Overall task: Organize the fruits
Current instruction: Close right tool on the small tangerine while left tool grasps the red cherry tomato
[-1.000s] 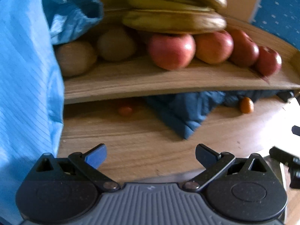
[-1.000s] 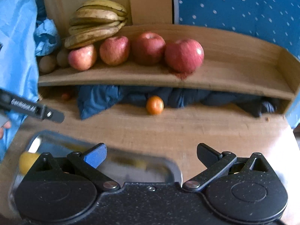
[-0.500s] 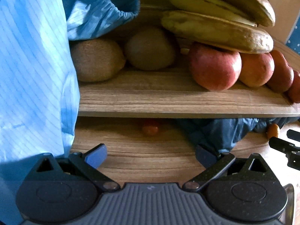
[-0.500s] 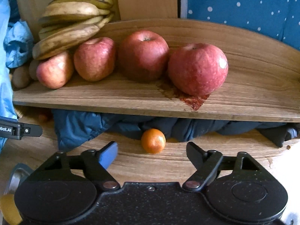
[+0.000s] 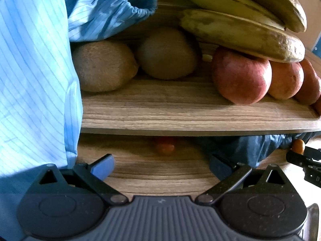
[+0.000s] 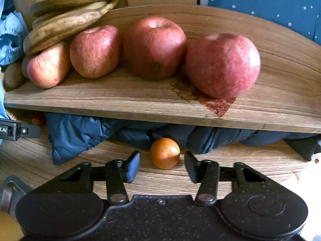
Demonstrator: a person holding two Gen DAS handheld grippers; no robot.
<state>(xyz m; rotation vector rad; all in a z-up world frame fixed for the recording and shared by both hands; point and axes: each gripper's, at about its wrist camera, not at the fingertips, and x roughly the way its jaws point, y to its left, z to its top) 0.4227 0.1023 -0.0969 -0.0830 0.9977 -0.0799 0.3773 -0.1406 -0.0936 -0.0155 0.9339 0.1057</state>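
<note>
at the far left, a pale blue striped cloth [image 5: 36, 84] is hanging over the end of a wooden shelf [image 5: 180, 112], crowding two kiwis [image 5: 102, 66] that are sitting beside a row of red apples [image 5: 240, 76] under a bunch of bananas [image 5: 240, 30]. the left gripper [image 5: 161, 163] is hovering low over the wooden tabletop [image 5: 160, 176] with its tongs spread wide and holding nothing, pointing toward a small reddish fruit [image 5: 164, 147] that is lying in shadow under the shelf; what kind of fruit it is cannot be told. further right, the right gripper [image 6: 161, 163] is reaching toward a small orange [image 6: 165, 153] that is resting on the table just in front of a dark blue garment [image 6: 80, 136] bundled beneath the shelf, its tongs standing apart on either side of the fruit's near half and not yet touching it. the risks appear to be lying in that tight gap: a round orange is likely to be rolling back into the fabric if one pad is meeting it first, and closing too deep could be pinching the garment along with it. lifting steeply could be knocking the shelf edge, under the rightmost apple [image 6: 222, 66], which is sitting beside a reddish stain [image 6: 216, 102] close to the front and may be rolling off.
</note>
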